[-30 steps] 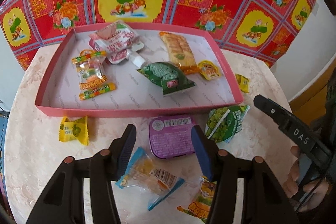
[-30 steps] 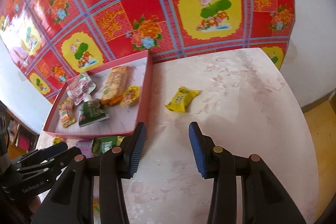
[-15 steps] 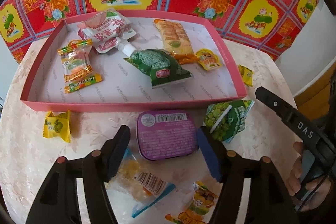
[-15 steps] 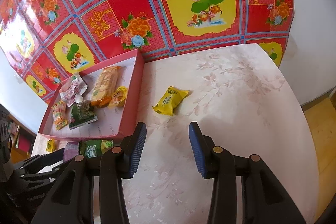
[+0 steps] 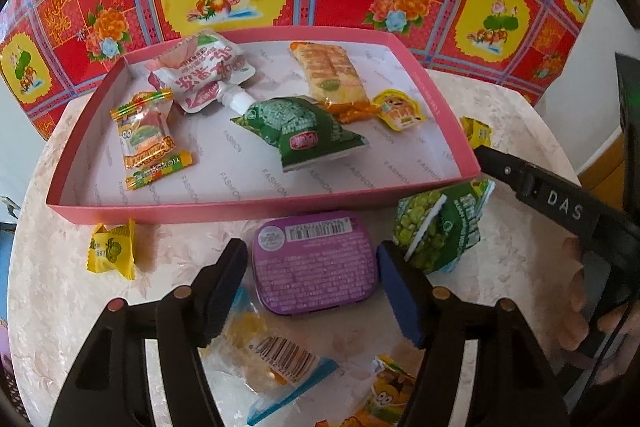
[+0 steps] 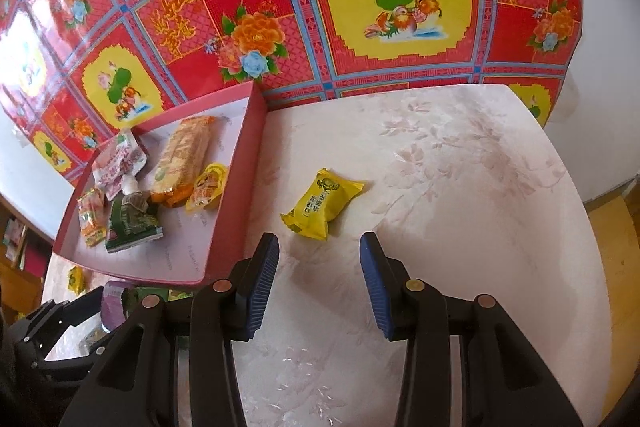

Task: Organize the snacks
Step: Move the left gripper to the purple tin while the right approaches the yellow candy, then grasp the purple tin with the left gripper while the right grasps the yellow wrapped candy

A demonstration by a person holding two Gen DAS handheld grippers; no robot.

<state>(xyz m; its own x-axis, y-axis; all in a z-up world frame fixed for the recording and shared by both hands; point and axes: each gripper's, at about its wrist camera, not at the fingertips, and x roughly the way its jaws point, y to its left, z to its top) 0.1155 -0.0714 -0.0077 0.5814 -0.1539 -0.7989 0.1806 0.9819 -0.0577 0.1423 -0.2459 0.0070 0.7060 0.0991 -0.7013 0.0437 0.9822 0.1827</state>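
- Snacks are split between two places: several already lie in the shallow pink tray [image 5: 256,205] at the back of the desk [image 6: 460,195], and the rest are loose on the desk in front of it and to its right.
- Inside the tray: a white spouted pouch [image 5: 202,75], a long biscuit pack [image 5: 332,73], a green packet [image 5: 304,135], a small yellow jelly cup [image 5: 400,109] and wrapped candies at the left end.
- A purple tin [image 5: 314,261] lies label-up just before the tray's front wall, likely the next item to go in.
- The left claw [image 5: 310,273] is lowered around the tin, jaws standing apart on either side. Its jaws have just been opening, seemingly to fit the tin's width. The pads sit close to the tin's sides, and I see no squeeze yet.
- A green pea packet [image 5: 440,227] leans just right of the tin, near the right pad.
- The right claw [image 6: 318,267] is open and empty, pointed at a yellow wrapped snack [image 6: 322,205] lying alone, right of the tray.
- Another yellow candy [image 5: 114,249] lies left of the tin.
- Hard to read: a clear barcoded bag [image 5: 272,351] and an orange wrapper at the bottom edge are partly covered by the left claw's arms.
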